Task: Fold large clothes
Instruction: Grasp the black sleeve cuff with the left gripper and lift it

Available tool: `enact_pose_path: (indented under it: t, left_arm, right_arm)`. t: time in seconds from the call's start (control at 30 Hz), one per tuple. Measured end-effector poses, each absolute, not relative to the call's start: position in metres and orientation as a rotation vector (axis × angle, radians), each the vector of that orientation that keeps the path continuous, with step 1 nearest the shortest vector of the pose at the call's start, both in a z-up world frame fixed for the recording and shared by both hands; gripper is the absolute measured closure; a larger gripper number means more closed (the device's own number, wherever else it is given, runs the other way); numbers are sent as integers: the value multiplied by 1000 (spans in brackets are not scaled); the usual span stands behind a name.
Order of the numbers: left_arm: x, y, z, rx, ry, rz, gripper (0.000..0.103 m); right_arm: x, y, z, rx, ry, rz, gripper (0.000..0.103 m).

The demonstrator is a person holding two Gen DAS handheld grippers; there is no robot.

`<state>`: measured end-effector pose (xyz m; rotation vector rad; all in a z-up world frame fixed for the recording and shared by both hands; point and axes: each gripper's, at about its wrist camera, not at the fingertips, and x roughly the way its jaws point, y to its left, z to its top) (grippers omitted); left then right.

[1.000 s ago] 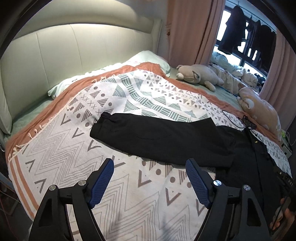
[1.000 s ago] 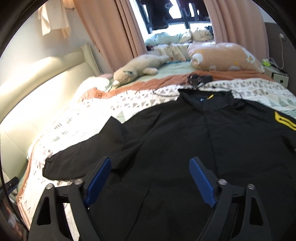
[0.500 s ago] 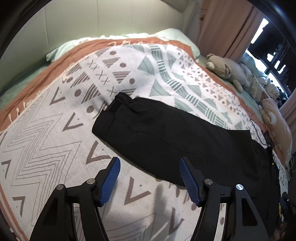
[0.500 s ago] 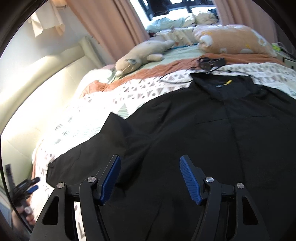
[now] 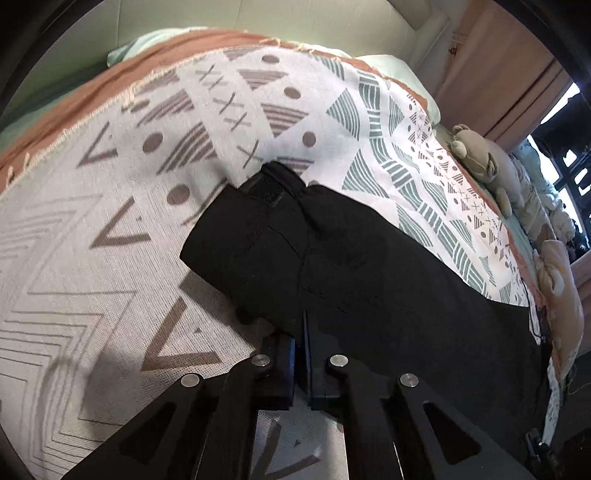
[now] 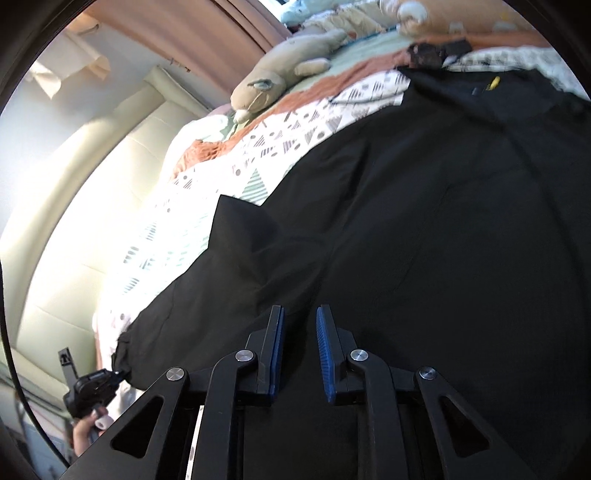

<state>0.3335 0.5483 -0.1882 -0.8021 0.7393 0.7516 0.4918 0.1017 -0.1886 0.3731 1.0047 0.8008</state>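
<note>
We see a black jacket (image 6: 424, 229) spread flat across a bed covered by a white throw (image 5: 92, 206) printed with grey and green triangles, dots and zigzags and edged in terracotta. One sleeve (image 5: 332, 258) stretches out over the throw, cuff toward the cream padded headboard (image 6: 92, 177). The left gripper (image 5: 300, 332) is closed tight on the near edge of that sleeve, blue pads pressed together on the black cloth. The right gripper (image 6: 299, 325) sits low over the jacket's body with its jaws nearly together, a narrow gap left; we cannot tell whether fabric is caught between them. Beyond the jacket, plush toys (image 6: 280, 81) lie along the far side of the bed beneath pink curtains (image 6: 207, 33). A hand (image 6: 86, 432) on the left gripper's handle shows at the right camera's lower left.
</note>
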Motion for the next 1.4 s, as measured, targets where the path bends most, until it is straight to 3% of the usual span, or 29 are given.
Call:
enact_pose_path:
  t: [0.1,0.23,0.27,0.37,0.93,1.4]
  left_arm:
    - [338,544,-162,-727,716,757,102]
    - [340,533,-108,-666,650,728,103]
    - [342,527,-93,-642,633,715,103]
    - [351,506,-51,-595,590,671,103]
    - [426,313,138,-344,438,389,103]
    - [491,160,163,-256,471,125,103]
  right_arm:
    - [497,117,-215,349,1105,805,84]
    - [494,112,-196,371,1098,813,83]
    - [492,109,-189,374,1082,825,79]
    - [483,90,-163,377,1026,810,54]
    - [425,-106,-84,504,878,588,54]
    - [399,-231,-111,582,863,401,53]
